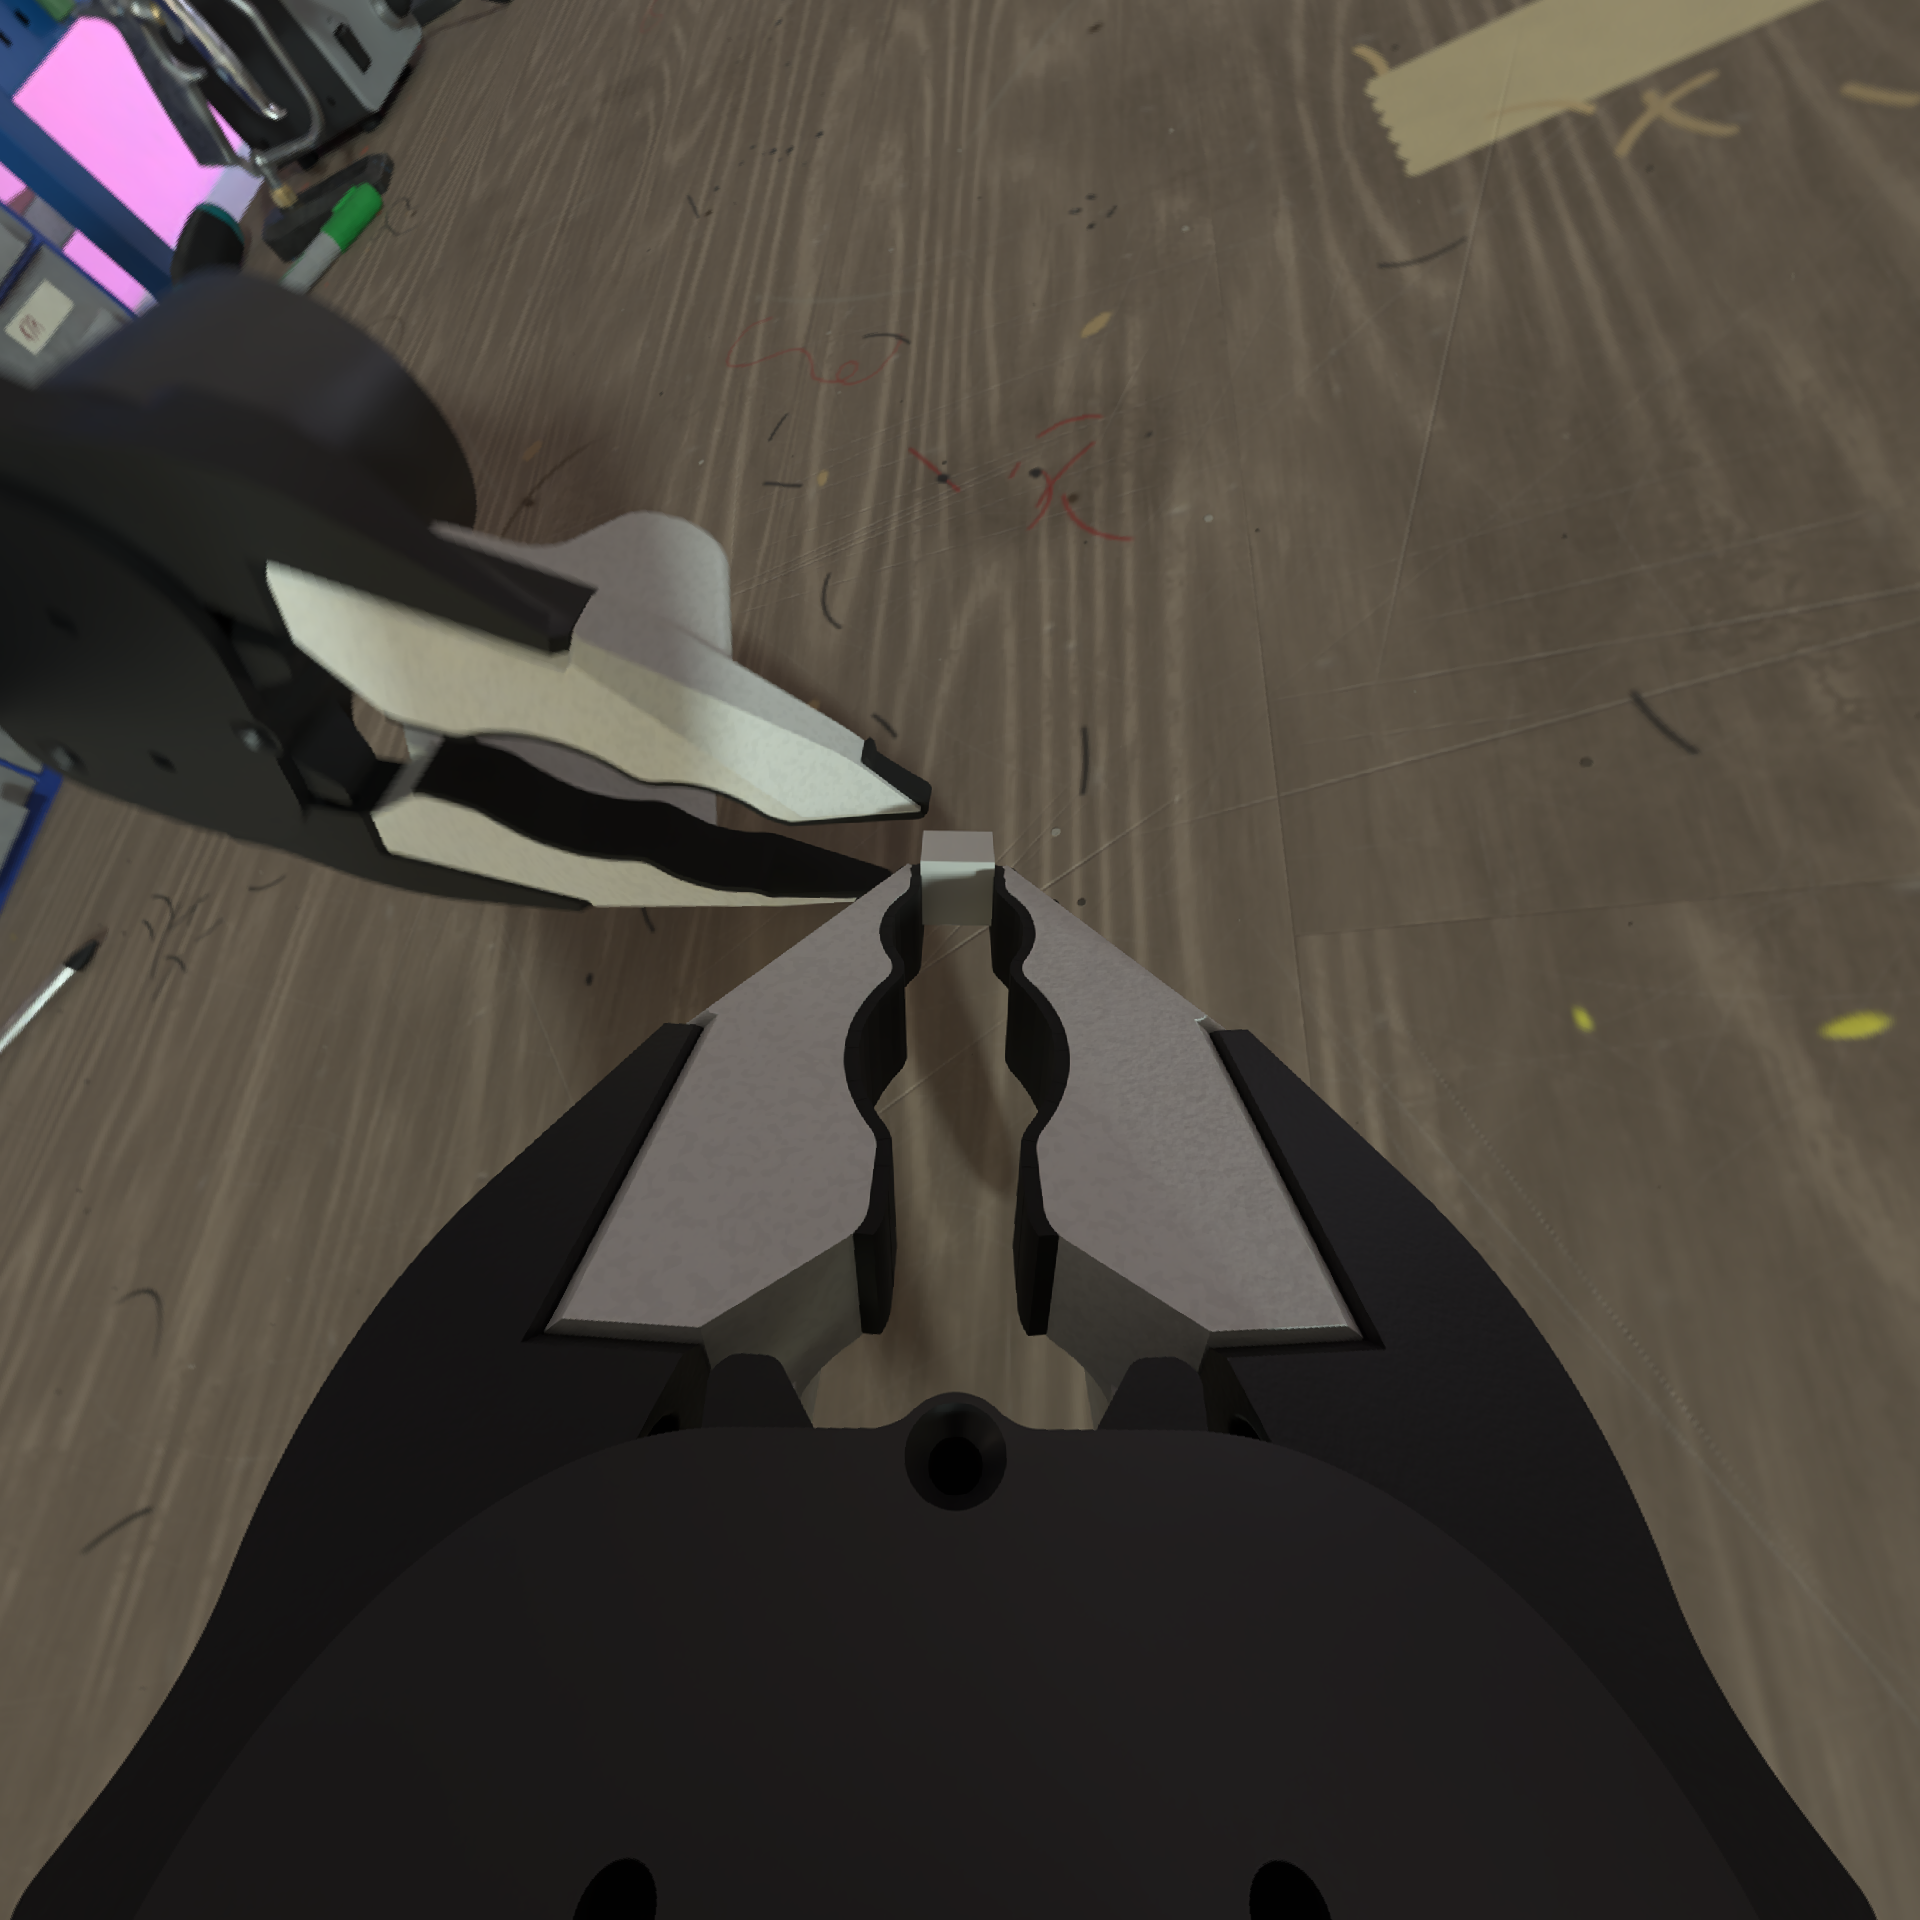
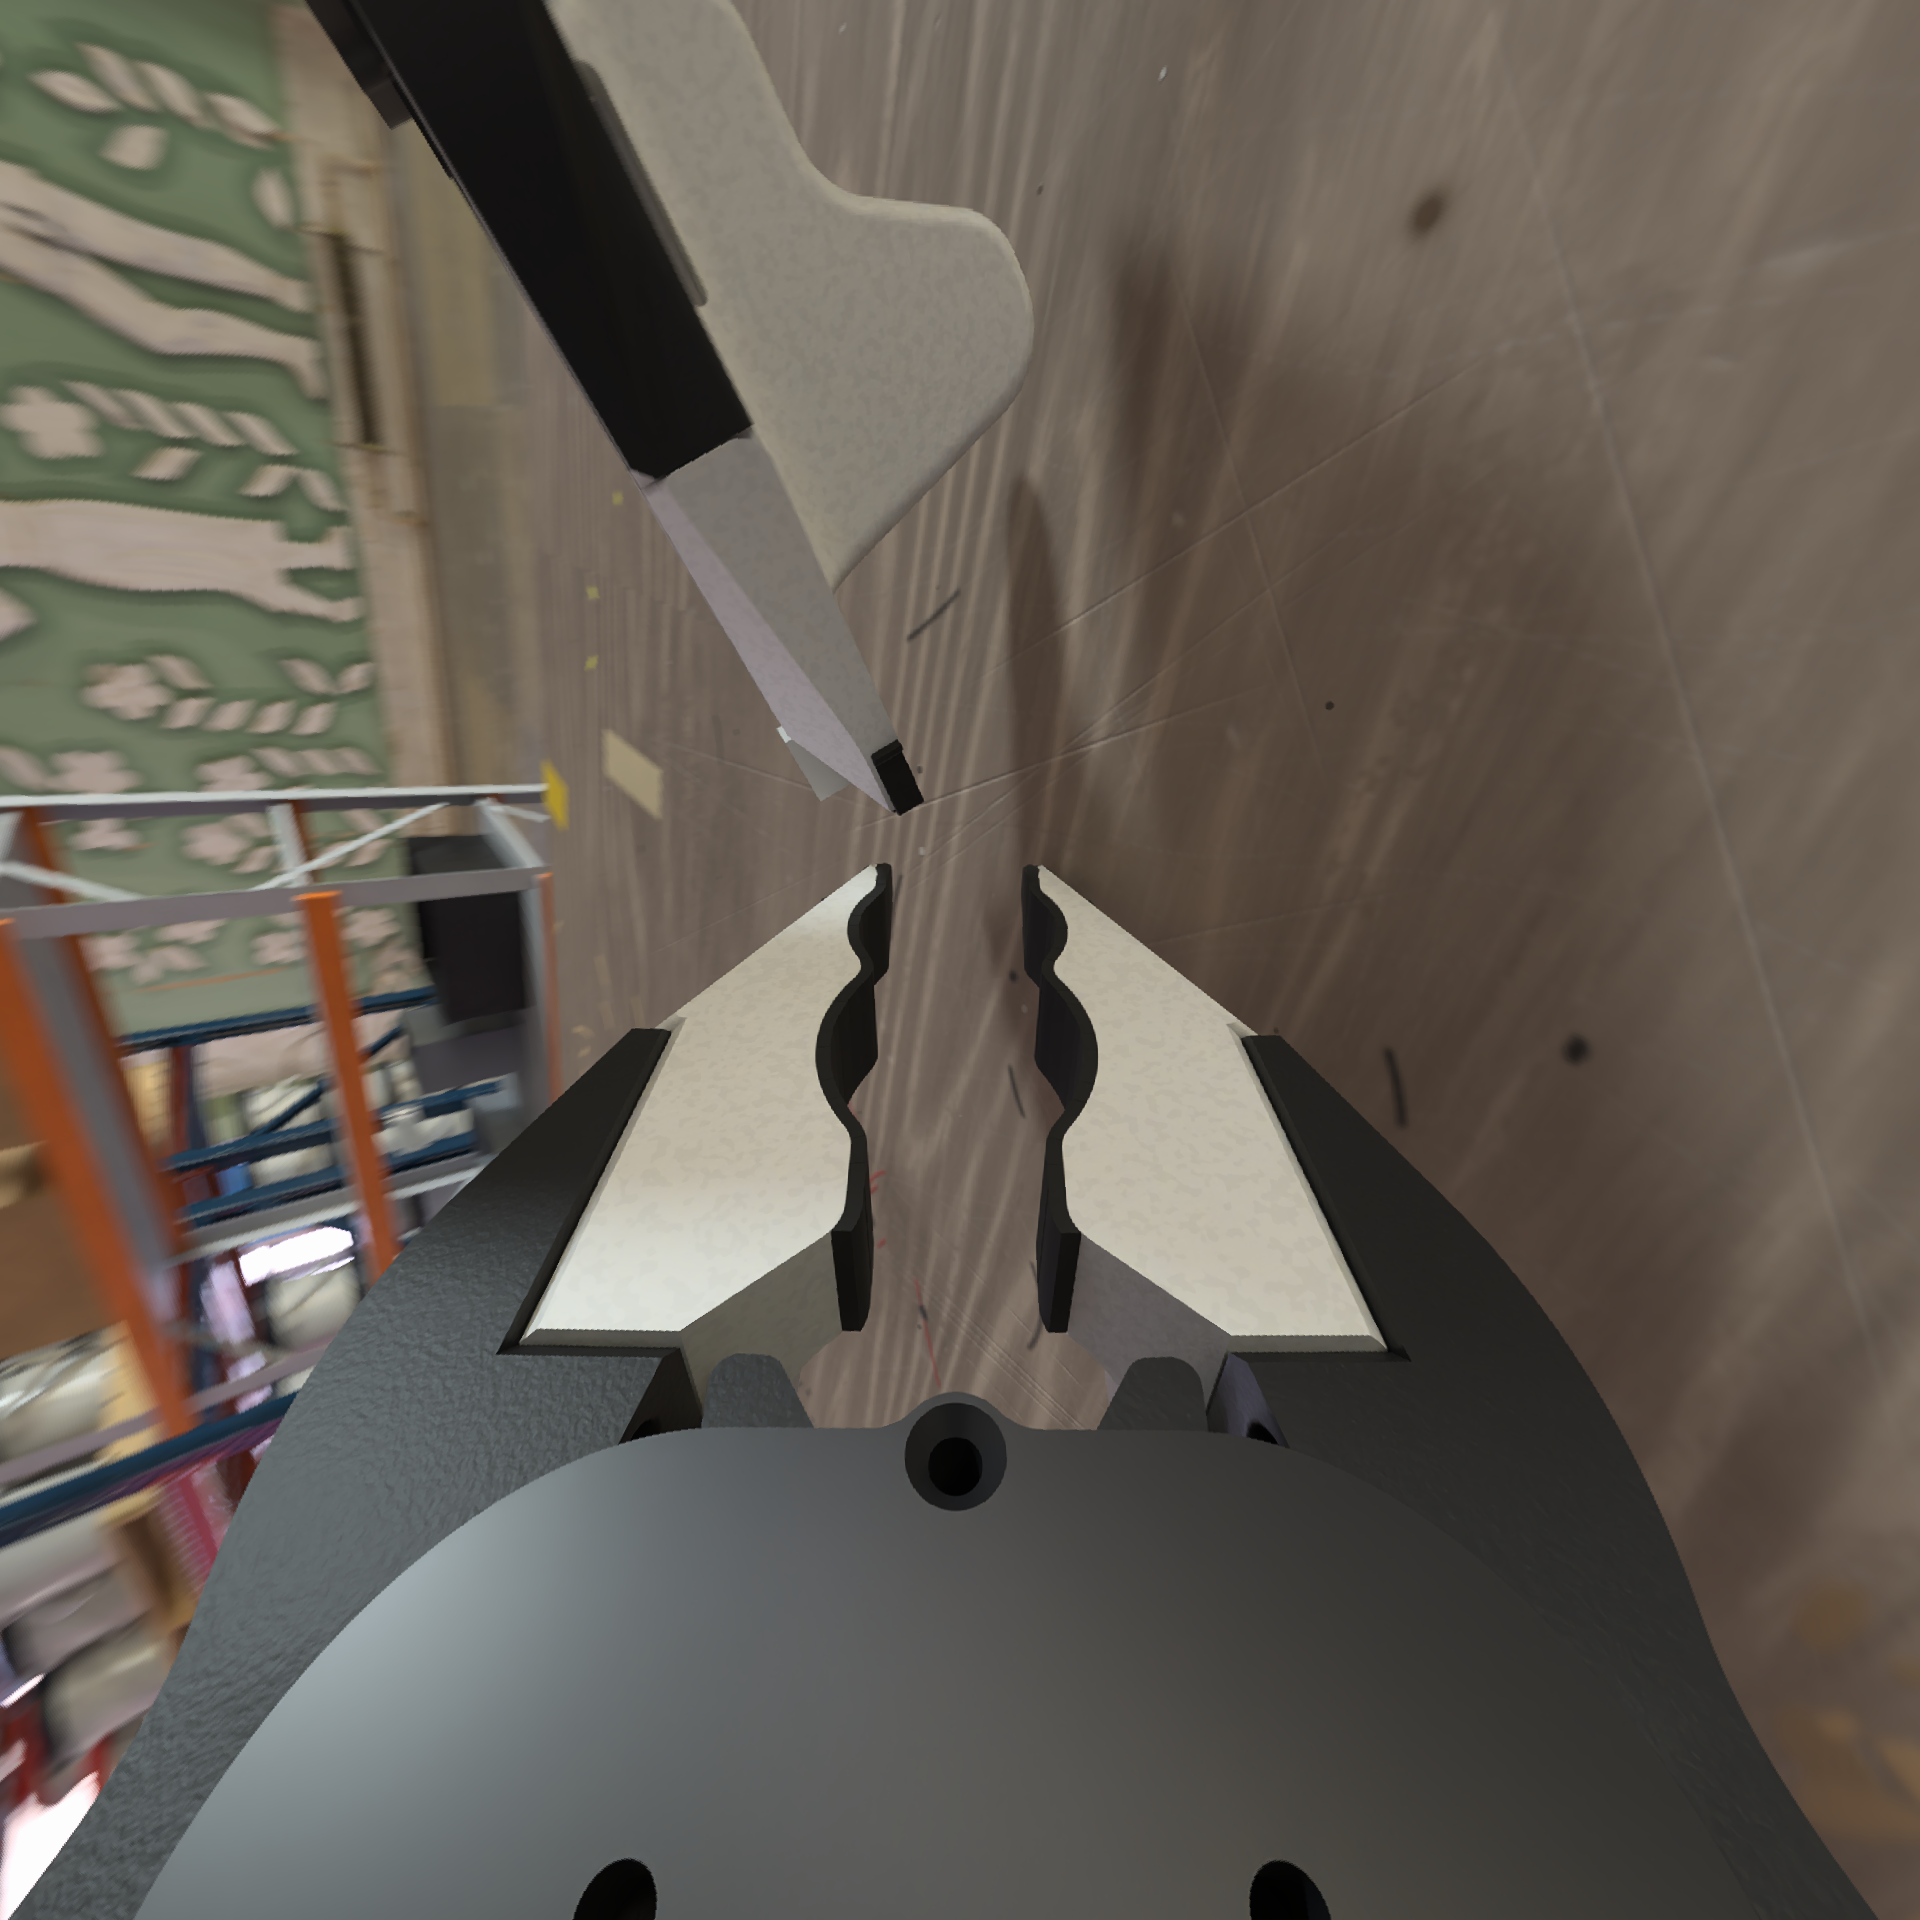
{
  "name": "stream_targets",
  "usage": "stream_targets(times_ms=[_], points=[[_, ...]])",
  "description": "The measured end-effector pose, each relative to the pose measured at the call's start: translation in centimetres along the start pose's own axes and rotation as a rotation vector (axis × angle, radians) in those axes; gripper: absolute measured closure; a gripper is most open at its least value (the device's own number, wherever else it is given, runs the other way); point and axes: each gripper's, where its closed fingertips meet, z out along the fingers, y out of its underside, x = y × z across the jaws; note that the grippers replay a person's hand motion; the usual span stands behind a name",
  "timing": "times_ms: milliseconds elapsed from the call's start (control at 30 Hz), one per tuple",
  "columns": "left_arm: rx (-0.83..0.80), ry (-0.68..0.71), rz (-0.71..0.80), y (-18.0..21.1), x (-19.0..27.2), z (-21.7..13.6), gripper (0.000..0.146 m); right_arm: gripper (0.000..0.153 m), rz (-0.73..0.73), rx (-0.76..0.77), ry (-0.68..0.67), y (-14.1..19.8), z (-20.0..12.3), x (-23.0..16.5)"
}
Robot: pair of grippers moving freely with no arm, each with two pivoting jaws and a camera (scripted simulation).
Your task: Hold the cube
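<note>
A small pale grey cube (image 1: 957, 864) sits between the tips of my left gripper (image 1: 957, 904), which is shut on it, one black pad on each side. I cannot tell whether the cube rests on the wooden table (image 1: 1351, 623) or hangs just above it. My right gripper (image 1: 902, 840) comes in from the left, open and empty, its tips just left of the cube. In the right wrist view my right gripper (image 2: 956, 878) is open with nothing between its fingers. The left gripper (image 2: 831, 717) slants down from above and hides the cube.
A strip of tan tape (image 1: 1558, 83) lies at the far right. A green marker (image 1: 332, 234) and dark tools lie far left by blue shelving (image 1: 94, 197). A pen (image 1: 47, 997) lies at the left edge. Orange and blue racks (image 2: 156, 1039) stand beyond the table.
</note>
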Motion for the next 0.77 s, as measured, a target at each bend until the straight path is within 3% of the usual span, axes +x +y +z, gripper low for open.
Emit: stream_targets(times_ms=[100,167,200,267,333,433,767], points=[[0.025,-0.009,-0.087,0.2,-0.3,0.0,0.135,0.125,-0.051,0.075,0.175,-0.2,-0.5,0.7],[0.057,-0.028,-0.194,0.1,-0.7,0.1,0.135,0.153,-0.152,0.137,0.466,-0.3,-1.0,2.5],[0.06,-0.017,-0.193,0.1,-0.8,0.2,0.135,0.153,-0.174,0.171,0.524,-0.4,-1.0,2.5],[0.067,-0.005,-0.212,0.1,-0.9,0.1,0.135,0.153,-0.107,0.273,0.483,-0.5,-1.2,2.6],[0.068,-0.023,-0.192,0.3,-0.7,-0.1,0.135,0.149,-0.018,0.45,0.347,-0.6,-1.6,2.4],[0.071,-0.028,-0.161,0.3,-0.7,-0.1,0.135,0.139,0.04,0.564,0.168,-0.3,-1.9,1.3],[0.071,-0.031,-0.131,0.3,-0.7,-0.1,0.135,0.131,0.106,0.63,-0.022,-0.9,-0.8,0.2]])
